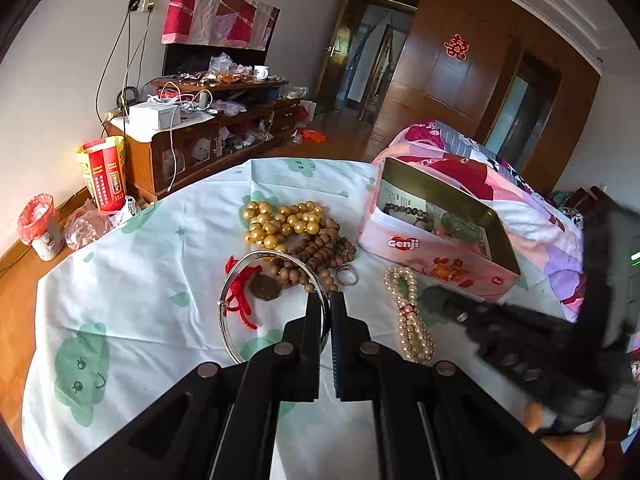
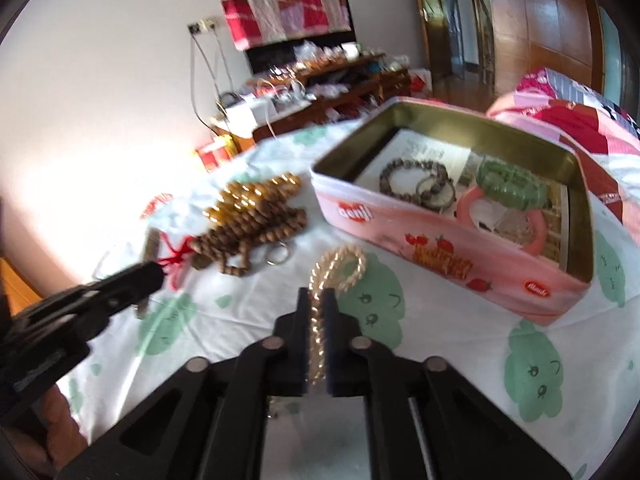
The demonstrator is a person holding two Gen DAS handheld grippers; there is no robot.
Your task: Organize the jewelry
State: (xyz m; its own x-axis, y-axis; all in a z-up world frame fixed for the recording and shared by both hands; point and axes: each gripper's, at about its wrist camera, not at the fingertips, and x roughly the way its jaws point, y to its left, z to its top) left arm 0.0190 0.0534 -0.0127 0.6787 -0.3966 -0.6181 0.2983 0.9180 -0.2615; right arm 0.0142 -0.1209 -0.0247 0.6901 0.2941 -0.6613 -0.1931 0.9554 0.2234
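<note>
A pink tin box (image 1: 440, 258) (image 2: 432, 248) stands open on the cloth and holds bracelets and a pink ring. Gold beads (image 1: 280, 216), brown wooden beads (image 1: 320, 252) (image 2: 248, 232), a small ring (image 1: 346, 275) and a red-cord charm (image 1: 244, 296) lie in a heap. My left gripper (image 1: 326, 300) is shut on a silver bangle (image 1: 240, 276). My right gripper (image 2: 317, 296) is shut on a pearl strand (image 2: 340, 268), which also shows in the left wrist view (image 1: 408, 312). The right gripper (image 1: 444, 300) appears blurred there.
The cloth (image 1: 132, 280) has green cartoon prints and covers a table beside a bed with a pink quilt (image 1: 520, 200). A cluttered wooden cabinet (image 1: 208, 128), a red box (image 1: 106, 172) and a bin (image 1: 40, 224) stand by the far wall.
</note>
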